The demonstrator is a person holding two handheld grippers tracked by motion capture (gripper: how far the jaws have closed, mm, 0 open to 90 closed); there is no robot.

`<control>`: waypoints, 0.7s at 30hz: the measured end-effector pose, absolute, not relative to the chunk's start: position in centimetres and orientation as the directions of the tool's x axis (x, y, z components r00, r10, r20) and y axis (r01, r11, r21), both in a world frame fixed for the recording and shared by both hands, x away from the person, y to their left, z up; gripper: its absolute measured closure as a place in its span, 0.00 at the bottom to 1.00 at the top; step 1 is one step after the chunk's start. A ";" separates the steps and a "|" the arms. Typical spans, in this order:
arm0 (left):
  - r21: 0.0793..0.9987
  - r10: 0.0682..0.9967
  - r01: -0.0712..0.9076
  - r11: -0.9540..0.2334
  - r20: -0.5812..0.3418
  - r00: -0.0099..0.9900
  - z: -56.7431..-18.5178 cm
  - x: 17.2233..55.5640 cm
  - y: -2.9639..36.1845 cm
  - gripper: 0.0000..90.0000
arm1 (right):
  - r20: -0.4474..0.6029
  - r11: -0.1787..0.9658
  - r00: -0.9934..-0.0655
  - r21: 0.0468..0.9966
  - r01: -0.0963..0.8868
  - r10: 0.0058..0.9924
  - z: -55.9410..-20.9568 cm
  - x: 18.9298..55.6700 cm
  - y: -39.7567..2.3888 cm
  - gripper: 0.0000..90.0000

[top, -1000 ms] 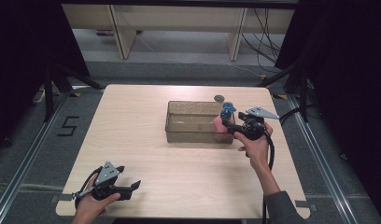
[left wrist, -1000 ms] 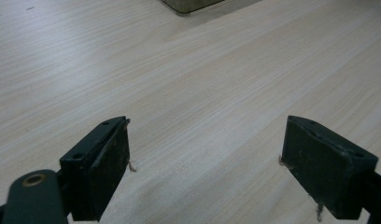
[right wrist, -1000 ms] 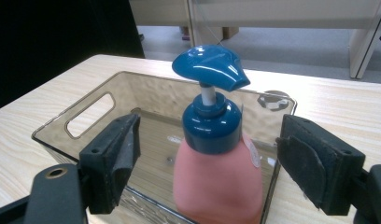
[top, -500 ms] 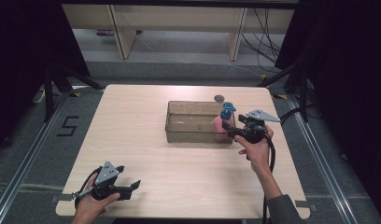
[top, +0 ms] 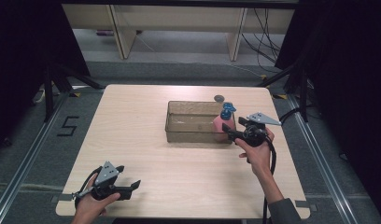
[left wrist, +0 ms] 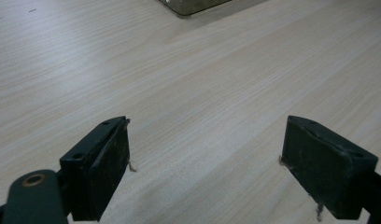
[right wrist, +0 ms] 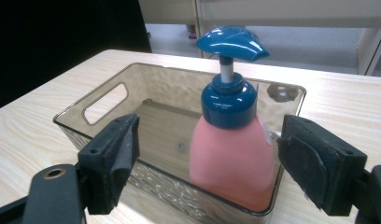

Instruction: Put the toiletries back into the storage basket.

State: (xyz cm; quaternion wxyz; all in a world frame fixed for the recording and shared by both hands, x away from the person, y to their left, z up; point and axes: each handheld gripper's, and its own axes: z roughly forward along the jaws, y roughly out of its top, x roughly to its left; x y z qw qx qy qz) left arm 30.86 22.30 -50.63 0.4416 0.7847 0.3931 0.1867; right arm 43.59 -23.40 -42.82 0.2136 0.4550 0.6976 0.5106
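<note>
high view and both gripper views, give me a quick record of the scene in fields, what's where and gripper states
table: light wood table
bin: clear smoky plastic bin right of table centre, handle cut-out in one end wall
bottle: pink pump bottle with blue pump top, upright inside the bin at its right end
small object: dark round thing on the table behind the bin, too small to identify
left gripper: open, low over bare table at near left
right gripper: open, jaws apart either side of the bottle, outside the bin wall

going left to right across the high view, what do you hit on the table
left hand-held gripper → clear bin → pink soap pump bottle with a blue top, standing in the bin's right end → right hand-held gripper, open by that end
</note>
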 end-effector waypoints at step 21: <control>0.838 0.784 0.454 -0.302 -0.052 0.619 -50.7 30.9 22.2 0.16 | 0.171 0.073 -0.511 0.904 0.422 0.842 -43.1 42.3 -23.5 0.24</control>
